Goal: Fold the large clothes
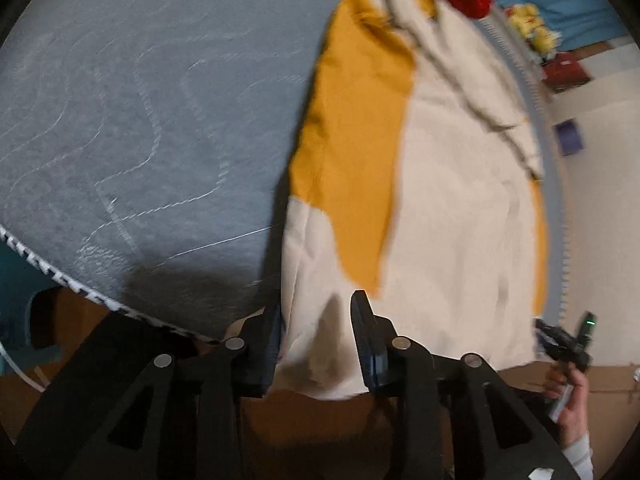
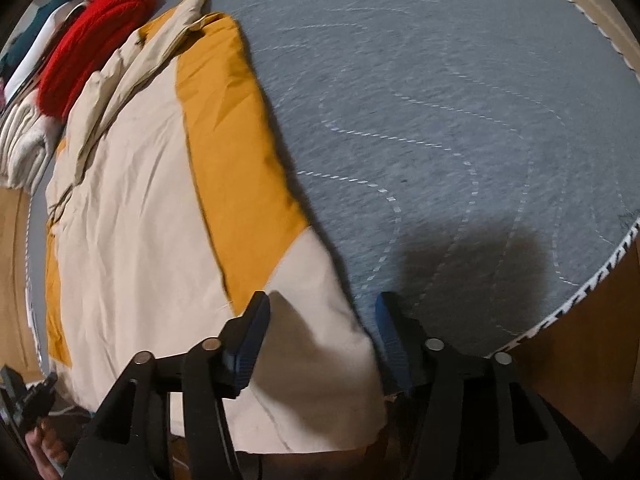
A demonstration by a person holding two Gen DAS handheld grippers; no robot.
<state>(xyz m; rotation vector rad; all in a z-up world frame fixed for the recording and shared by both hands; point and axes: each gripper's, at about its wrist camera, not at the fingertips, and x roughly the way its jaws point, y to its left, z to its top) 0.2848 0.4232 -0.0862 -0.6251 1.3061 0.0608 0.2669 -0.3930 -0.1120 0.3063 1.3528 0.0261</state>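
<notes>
On the grey mattress (image 2: 460, 120) a cream-and-mustard garment (image 2: 152, 200) lies lengthwise, already doubled into a long strip, its near hem hanging a little over the mattress edge. The left gripper (image 1: 316, 316) straddles one near corner of that hem and the right gripper (image 2: 322, 320) straddles the other; both sets of jaws stand apart with cloth between them, not yet pinched. The step in hand looks like taking the hem to carry it up toward the collar end. To do it well, each jaw should close on all the layers at the corner, not just the top one, and at matching depth, so the fold line comes out square. Lifting both corners together and keeping the hem taut should stop the middle sagging. Beyond the collar sit a red knit (image 2: 96, 44) and other folded cloth (image 2: 24, 144), close enough that the carried hem should land short of them.
</notes>
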